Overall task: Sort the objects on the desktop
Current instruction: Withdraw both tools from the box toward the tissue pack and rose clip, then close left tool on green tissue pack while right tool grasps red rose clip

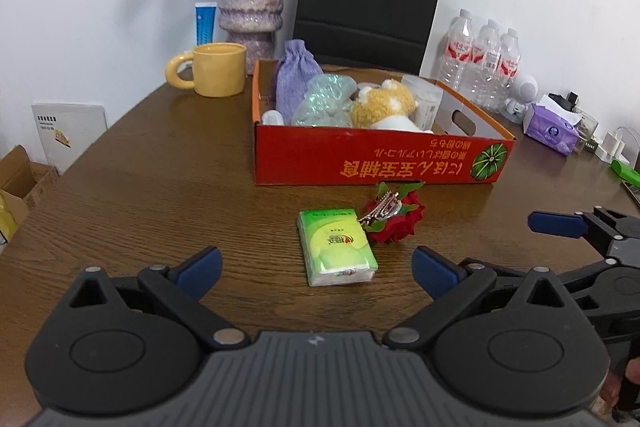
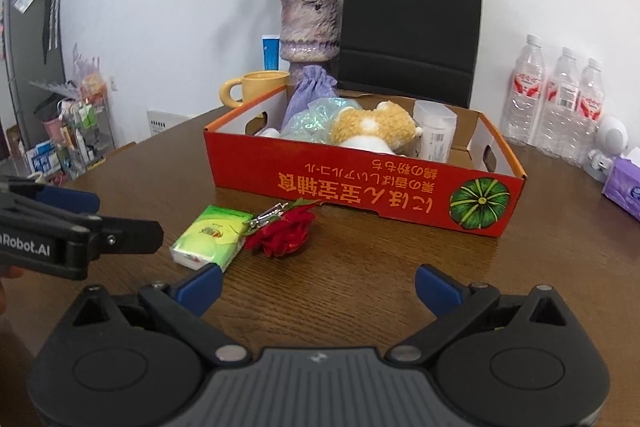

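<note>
Wooden table point(image 1: 140, 187), red box point(image 1: 372, 163) holding plush toy point(image 1: 382, 103), pouch point(image 1: 296, 75), both tools released.

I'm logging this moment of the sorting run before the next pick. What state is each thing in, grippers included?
left gripper: open, empty
right gripper: open, empty
tissue pack: flat on the table, outside the box
rose clip: on the table, touching the pack
red box: open-topped, partly filled
plush toy: lying in the box
yellow mug: upright
water bottles: upright, capped
</note>
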Tool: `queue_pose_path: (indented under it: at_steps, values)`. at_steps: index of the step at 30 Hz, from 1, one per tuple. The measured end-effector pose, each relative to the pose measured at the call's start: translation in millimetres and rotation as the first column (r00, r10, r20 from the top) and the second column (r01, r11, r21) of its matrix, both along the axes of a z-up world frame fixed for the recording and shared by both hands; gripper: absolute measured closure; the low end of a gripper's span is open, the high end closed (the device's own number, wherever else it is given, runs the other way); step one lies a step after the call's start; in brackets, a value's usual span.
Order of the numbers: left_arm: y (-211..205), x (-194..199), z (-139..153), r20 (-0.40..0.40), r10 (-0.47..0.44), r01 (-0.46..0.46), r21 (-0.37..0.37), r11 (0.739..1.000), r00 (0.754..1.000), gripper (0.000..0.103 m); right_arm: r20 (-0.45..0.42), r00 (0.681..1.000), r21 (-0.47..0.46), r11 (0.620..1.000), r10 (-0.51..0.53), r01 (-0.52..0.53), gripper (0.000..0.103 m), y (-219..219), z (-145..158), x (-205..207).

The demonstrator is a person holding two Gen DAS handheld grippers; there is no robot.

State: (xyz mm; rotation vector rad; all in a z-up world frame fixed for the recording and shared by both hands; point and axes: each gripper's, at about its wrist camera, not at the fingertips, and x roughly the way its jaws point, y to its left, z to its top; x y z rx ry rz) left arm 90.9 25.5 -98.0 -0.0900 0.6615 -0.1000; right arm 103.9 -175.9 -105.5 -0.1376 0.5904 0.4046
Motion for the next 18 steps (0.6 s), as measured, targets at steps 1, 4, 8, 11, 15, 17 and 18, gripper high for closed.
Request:
queue_pose_path:
  at_steps: [1,4,8,11,15,17,18]
  values:
    - [-1.1,2.2,-0.9,-0.003,-0.004,0.004,0.002,1.0,1.0,0.0,0.006,1.0,-0.008,1.0,0.009,-0.009,0.001,0.8,-1.1,2.2]
    - [-3.3,10.2,-4.0,-0.015,-0.019,0.019,0.002,1.0,1.0,0.002,0.022,0.999,-0.032,0.999,0.039,-0.038,0.001,3.6,-3.9,8.9]
    - [-6.0,22.2,-9.1,-0.038,-0.028,0.028,0.001,1.0,0.999,0.006,0.033,0.996,-0.065,0.994,0.087,-0.085,0.003,10.3,-9.3,18.8]
    - [-7.6,30.8,-12.9,-0.057,-0.039,0.039,0.0,0.999,0.998,0.012,0.035,0.993,-0.1,0.989,0.114,-0.11,0.007,16.8,-14.3,26.6]
    - [-9.5,40.9,-17.5,-0.08,-0.055,0.055,0.002,0.998,0.995,0.019,0.037,0.988,-0.121,0.982,0.149,-0.144,0.008,22.1,-18.6,35.4]
    - [-10.4,46.0,-19.9,-0.092,-0.063,0.064,0.003,0.998,0.994,0.022,0.046,0.984,-0.135,0.978,0.17,-0.162,0.009,23.7,-19.6,38.6]
    - [-10.9,48.5,-21.0,-0.097,-0.067,0.068,0.003,0.998,0.993,0.024,0.053,0.982,-0.145,0.975,0.179,-0.17,0.01,24.6,-20.0,40.0]
